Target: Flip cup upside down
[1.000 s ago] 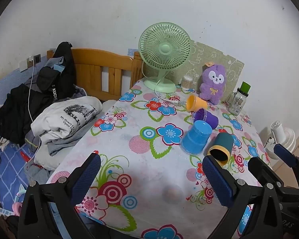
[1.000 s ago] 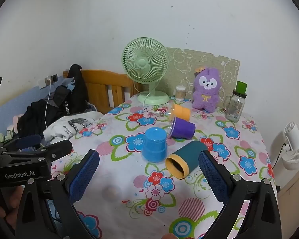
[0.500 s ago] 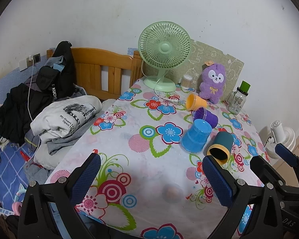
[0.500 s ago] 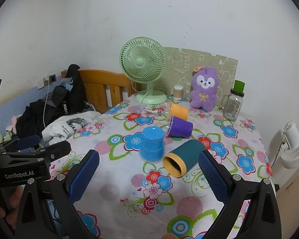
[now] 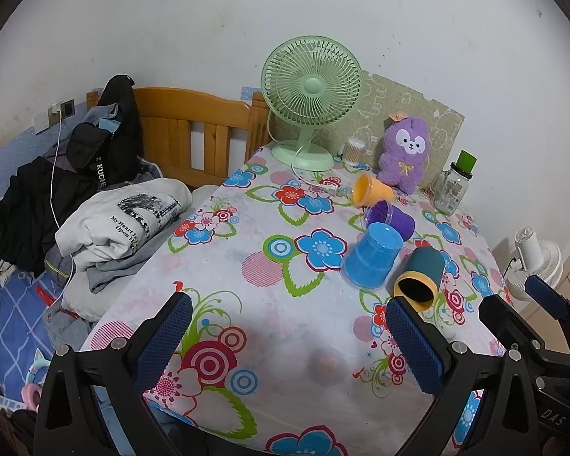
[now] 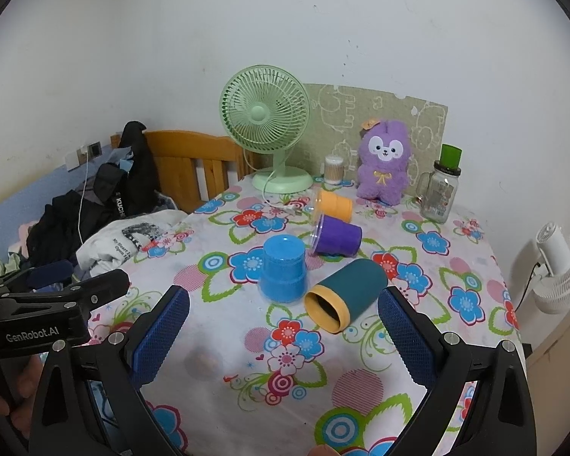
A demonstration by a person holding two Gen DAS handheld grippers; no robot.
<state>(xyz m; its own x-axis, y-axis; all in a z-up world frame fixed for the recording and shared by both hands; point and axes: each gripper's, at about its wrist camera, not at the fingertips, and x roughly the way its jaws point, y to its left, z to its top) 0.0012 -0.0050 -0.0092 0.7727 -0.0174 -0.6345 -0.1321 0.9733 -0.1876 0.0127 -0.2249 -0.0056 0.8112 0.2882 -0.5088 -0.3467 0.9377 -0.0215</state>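
While both grippers hung over the near edge of the floral tablecloth [image 6: 456,228], four cups sat mid-table.
Left gripper [image 5: 288,342]: fingers spread wide, holding nothing.
Right gripper [image 6: 285,336]: fingers spread wide, empty.
Blue cup [image 6: 283,268]: stood mouth down.
Teal cup [image 6: 345,294]: lay on its side just beside the blue one, yellow rim toward the grippers.
Purple cup [image 6: 336,235] and orange cup [image 6: 332,205]: lay on their sides farther back.
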